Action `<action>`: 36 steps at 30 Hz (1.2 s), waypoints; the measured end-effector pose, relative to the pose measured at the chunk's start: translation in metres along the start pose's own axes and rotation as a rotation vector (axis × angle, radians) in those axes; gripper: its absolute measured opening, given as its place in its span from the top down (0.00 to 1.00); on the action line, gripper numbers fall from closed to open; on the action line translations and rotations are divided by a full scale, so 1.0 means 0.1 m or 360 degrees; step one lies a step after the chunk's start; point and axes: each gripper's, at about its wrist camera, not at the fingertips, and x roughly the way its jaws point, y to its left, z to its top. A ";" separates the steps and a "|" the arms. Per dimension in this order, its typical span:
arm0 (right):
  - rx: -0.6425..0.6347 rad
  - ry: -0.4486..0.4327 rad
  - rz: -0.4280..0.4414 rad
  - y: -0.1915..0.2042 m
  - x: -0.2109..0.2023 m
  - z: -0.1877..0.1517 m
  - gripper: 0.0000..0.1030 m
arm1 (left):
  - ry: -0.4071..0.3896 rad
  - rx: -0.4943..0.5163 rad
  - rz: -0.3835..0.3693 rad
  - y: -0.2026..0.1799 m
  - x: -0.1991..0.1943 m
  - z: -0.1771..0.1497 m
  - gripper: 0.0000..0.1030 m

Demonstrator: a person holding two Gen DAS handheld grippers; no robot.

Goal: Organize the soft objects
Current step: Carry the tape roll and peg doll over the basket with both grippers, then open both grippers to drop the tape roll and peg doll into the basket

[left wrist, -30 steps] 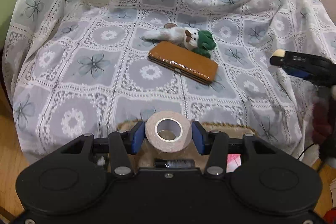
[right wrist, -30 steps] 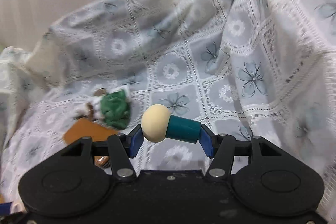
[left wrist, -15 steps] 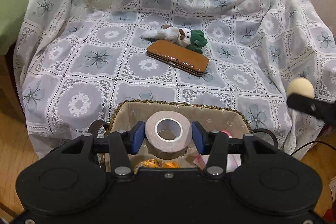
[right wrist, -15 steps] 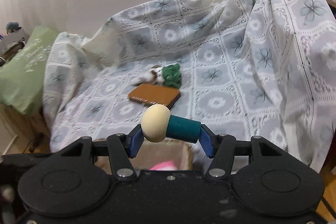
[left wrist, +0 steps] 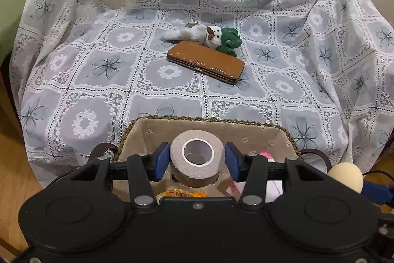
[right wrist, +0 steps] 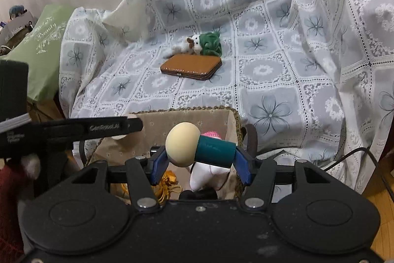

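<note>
Tape roll [left wrist: 197,155] first, on the left: it sits clamped between the blue pads [left wrist: 161,160] of the left gripper [left wrist: 197,159], its hole facing up and forward, and it hangs directly over the open basket [left wrist: 209,121]. From where I stand the roll looks to be above the left-middle part of the lined interior, with an orange-yellow bundle [left wrist: 183,194] and some pink and white things showing underneath it. So for that hand the drop is straight down; nothing sideways seems needed.

Moving right, the mushroom toy [right wrist: 199,148] is pinched in the right gripper [right wrist: 200,159], lying crosswise with its cream cap toward the left pad and its teal stem toward the right pad. Its long axis runs across the jaws, not along them. It too hangs over the basket, nearer the right wall, above a white soft item [right wrist: 206,173] and a pink one [right wrist: 211,134]. How much room is left below it I can't quite judge, since the gripper body hides the basket floor.

Further back on the lace-covered seat [left wrist: 98,65], well apart from both grippers, lie a brown case [left wrist: 205,62] and, touching its far edge, a small plush animal [left wrist: 209,35] with green clothing. Neither hand is free for them.
</note>
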 end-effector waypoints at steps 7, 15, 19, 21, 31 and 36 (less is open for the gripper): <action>-0.0017 0.0050 -0.0006 0.02 0.06 0.01 0.45 | 0.0025 -0.0017 0.0007 0.01 0.02 -0.03 0.53; -0.0110 0.0071 0.0017 0.16 0.17 0.06 0.45 | 0.0045 -0.0036 0.0026 0.06 0.02 -0.07 0.51; -0.0138 0.0085 0.0024 0.22 0.22 0.06 0.44 | 0.0023 -0.0053 0.0051 0.09 -0.01 -0.08 0.35; -0.0144 0.0096 0.0023 0.22 0.24 0.06 0.44 | 0.0022 -0.0059 0.0050 0.11 -0.02 -0.07 0.35; -0.0142 0.0083 0.0009 0.22 0.25 0.05 0.38 | 0.0037 -0.0074 0.0134 0.15 -0.07 -0.12 0.35; -0.0159 0.0072 0.0004 0.23 0.24 0.04 0.33 | 0.0047 -0.0073 0.0138 0.15 -0.07 -0.14 0.35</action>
